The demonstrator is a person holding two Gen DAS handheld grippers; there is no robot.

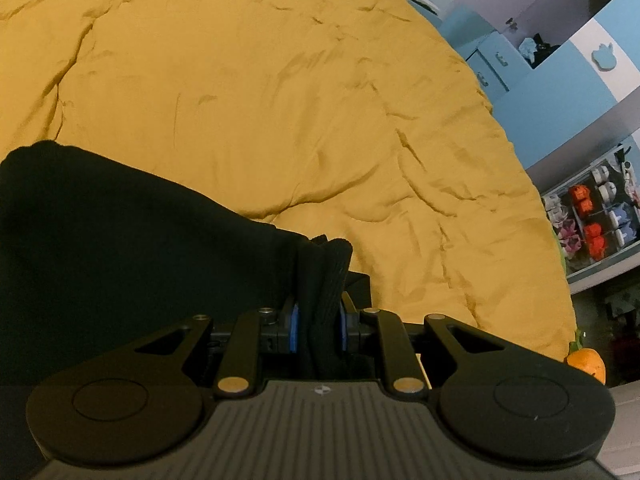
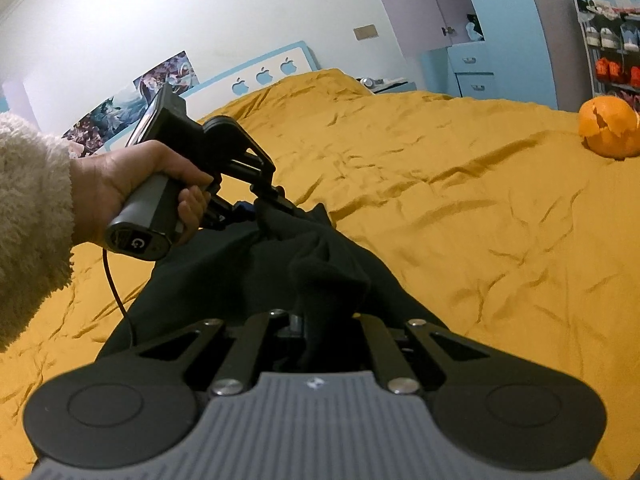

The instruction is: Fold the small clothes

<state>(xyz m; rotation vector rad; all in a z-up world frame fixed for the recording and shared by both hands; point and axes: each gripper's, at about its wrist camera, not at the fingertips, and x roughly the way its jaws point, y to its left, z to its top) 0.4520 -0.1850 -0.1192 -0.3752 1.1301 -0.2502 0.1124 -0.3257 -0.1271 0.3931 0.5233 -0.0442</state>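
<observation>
A black garment (image 1: 120, 240) lies on a mustard-yellow bedspread (image 1: 280, 100). My left gripper (image 1: 318, 316) is shut on a bunched ribbed edge of it, the cloth squeezed between the blue pads (image 1: 294, 330). In the right wrist view the same black garment (image 2: 240, 280) stretches from my right gripper (image 2: 320, 320) up to the left gripper (image 2: 256, 208), which a hand (image 2: 132, 184) in a fluffy beige sleeve holds. My right gripper is shut on a fold of the black cloth, and its fingertips are buried in the fabric.
An orange pumpkin-like object (image 2: 610, 128) sits on the bedspread (image 2: 440, 200) at the far right, also seen as the orange object (image 1: 588, 364) at the bed's edge. Blue drawers and shelves (image 1: 592, 216) stand beyond the bed. A black cable (image 2: 116, 288) hangs from the left gripper's handle.
</observation>
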